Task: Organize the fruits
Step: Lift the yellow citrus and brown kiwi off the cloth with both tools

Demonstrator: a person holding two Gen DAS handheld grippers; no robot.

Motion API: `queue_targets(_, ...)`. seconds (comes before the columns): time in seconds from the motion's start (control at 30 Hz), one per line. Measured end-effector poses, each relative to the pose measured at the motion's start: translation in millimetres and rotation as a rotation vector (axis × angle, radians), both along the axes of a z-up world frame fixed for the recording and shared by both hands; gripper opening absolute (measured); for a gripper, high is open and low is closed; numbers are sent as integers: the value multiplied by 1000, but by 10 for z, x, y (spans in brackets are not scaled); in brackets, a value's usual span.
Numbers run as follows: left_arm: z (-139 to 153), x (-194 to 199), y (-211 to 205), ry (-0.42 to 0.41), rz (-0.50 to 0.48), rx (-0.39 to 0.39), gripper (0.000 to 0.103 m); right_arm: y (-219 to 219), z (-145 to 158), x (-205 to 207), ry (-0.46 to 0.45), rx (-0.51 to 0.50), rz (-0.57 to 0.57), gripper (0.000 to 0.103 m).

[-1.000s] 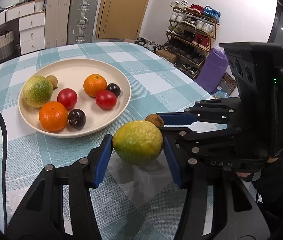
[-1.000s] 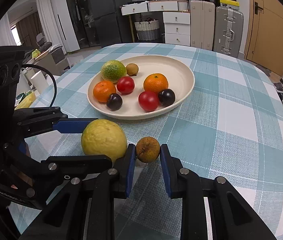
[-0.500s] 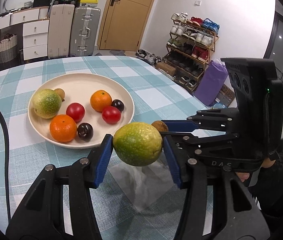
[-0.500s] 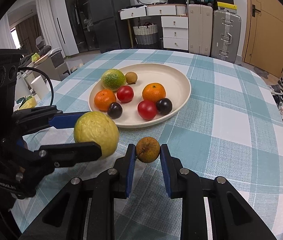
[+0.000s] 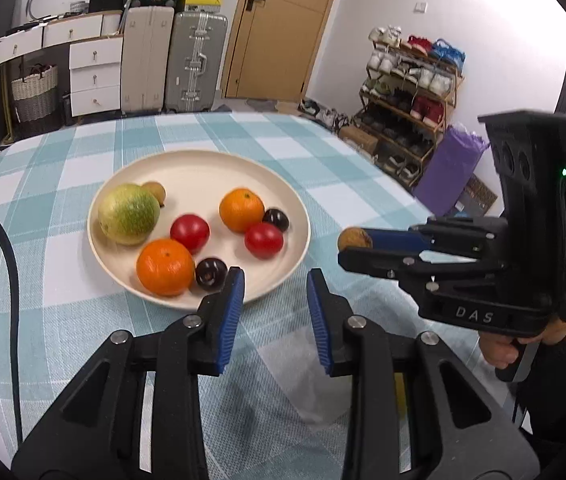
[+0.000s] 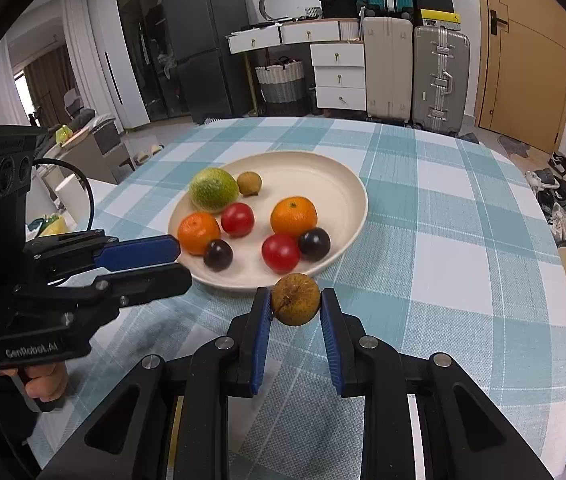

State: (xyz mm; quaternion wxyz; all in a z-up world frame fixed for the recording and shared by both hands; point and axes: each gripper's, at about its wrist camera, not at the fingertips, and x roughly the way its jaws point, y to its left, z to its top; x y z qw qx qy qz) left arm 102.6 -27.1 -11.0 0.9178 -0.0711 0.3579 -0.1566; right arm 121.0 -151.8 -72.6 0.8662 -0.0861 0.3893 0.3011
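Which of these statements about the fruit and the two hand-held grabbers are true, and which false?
1. The right gripper holds a small brown fruit. True.
2. The left gripper holds a green fruit. False: nothing is between its jaws, which have just been closing.
3. The plate holds two oranges. True.
4. Three red tomatoes lie on the plate. False: there are two tomatoes.
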Motion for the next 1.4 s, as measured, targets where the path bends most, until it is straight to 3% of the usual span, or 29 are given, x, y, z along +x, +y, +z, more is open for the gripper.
queue_targets(0.13,-48,-107,-72,12,-27,0,31,-85,-95,-72,16,0,-31,25)
queue_targets(0.37,-136,-174,-163,37,-31,8,34,-239,-182,-78,62,147,-228,25)
queue_targets(0.47,-124,-274,-115,49,-20,-8,35,-230,-175,-107,60,145,-222,25)
queue_targets(0.53,-105,-388,-77,45,-24,-16,40,-252,-148,-141,50,140,-217,25)
queue_targets(0.6,-90,-510,-59,33,-20,-1,51,-277,-120,-166,43,145,-207,25)
queue_targets(0.8,3,-796,-37,8,-22,-5,61,-319,-45,-214,9,123,-199,25)
queue_targets(0.93,98,-995,-164,-24,-78,4,71,-368,10,-257,-4,120,-198,25)
queue_targets(1.1,94,-1213,-427,-6,-153,21,79,-470,84,-354,-16,124,-192,25)
queue_targets(1.4,-52,-1542,-867,30,-300,57,82,-583,71,-551,-19,110,-166,25)
